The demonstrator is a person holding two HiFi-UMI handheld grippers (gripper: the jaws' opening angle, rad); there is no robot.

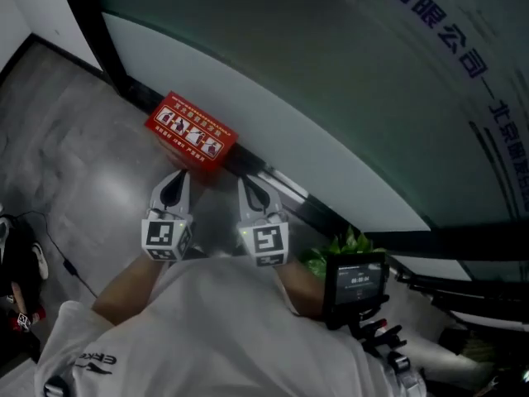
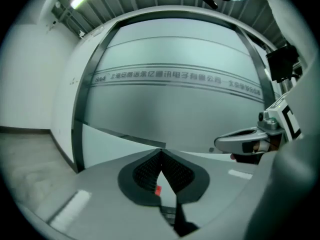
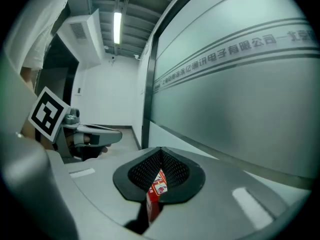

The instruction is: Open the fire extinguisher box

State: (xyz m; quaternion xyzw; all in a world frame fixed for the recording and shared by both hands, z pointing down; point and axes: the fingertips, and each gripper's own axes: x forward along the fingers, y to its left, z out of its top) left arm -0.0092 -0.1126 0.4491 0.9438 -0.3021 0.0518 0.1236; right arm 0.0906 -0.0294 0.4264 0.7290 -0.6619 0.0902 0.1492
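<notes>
Head view, looking steeply down: a red rectangular fire extinguisher box (image 1: 192,133) with white pictograms on its top face lies on the grey polished floor (image 1: 74,139), at the foot of a frosted glass wall (image 1: 331,89) bordered by a black frame (image 1: 87,23). Its lid is shut. The left gripper (image 1: 177,182) and right gripper (image 1: 248,187), each carrying a cube with square markers, are held side by side just short of the box; the left one's tip lies very near the box's near edge, though contact cannot be judged, and the right one points at the wall base just to the right of the box. A green leafy plant (image 1: 343,246) and a small black screen on a stand (image 1: 357,278) sit at the right, beside the person's white shirt (image 1: 215,337).

Left gripper view: the two grey jaws with black ribbed pads (image 2: 172,171) meet at their tips and grip nothing. A sliver of the red box (image 2: 158,190) shows through the gap below the tips. The right gripper (image 2: 245,143) appears at the right edge.

Right gripper view: the jaws are likewise pressed together with nothing held. The red box (image 3: 157,186) is seen beyond them through the lower gap, its pictogram face visible. The left gripper (image 3: 95,134) appears at the left, and a lit ceiling strip lamp (image 3: 117,28) overhead
</notes>
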